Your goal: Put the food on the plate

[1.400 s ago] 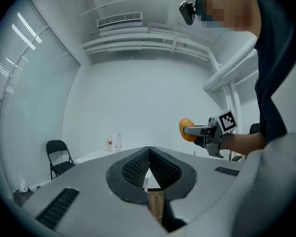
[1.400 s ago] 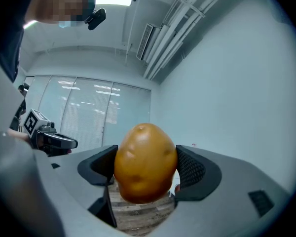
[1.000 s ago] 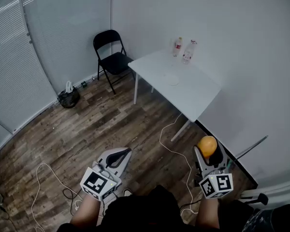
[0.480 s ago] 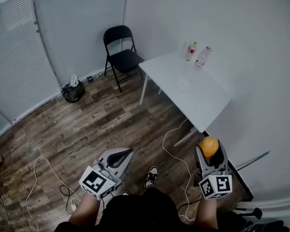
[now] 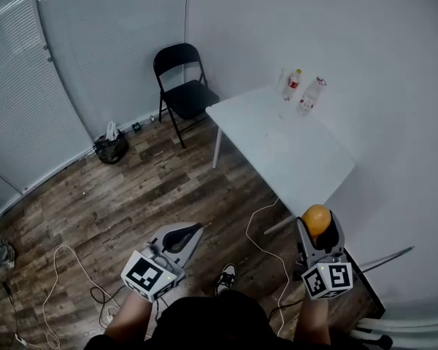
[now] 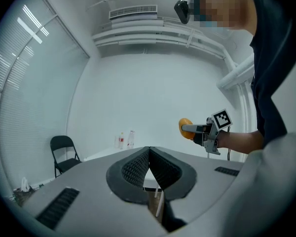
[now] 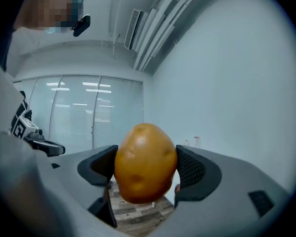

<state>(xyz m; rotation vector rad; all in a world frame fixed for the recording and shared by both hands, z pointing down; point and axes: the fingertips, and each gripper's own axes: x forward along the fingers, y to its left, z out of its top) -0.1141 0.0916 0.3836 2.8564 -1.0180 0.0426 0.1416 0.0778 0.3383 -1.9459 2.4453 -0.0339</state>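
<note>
An orange-brown potato [image 7: 145, 162] sits between the two dark pads of my right gripper [image 7: 147, 174], which is shut on it; in the head view the potato [image 5: 316, 219] is held up at the lower right, well short of the white table [image 5: 306, 173]. A pale round plate [image 5: 276, 146] shows faintly on the middle of that table. My left gripper [image 5: 188, 233] hangs over the wooden floor at the lower left, its jaws pressed together with nothing in them [image 6: 148, 154]. From the left gripper view the potato [image 6: 185, 128] shows off to the right.
Two bottles [image 5: 295, 84] [image 5: 312, 95] stand at the table's far end by the wall. A black folding chair [image 5: 181, 86] stands left of the table. A dark bag [image 5: 111, 146] lies by the blinds, and white cables [image 5: 259, 228] trail over the floor.
The head view has shifted, so the table and chair now sit slightly further right and higher. Both grippers keep their places, the right one still holding the potato.
</note>
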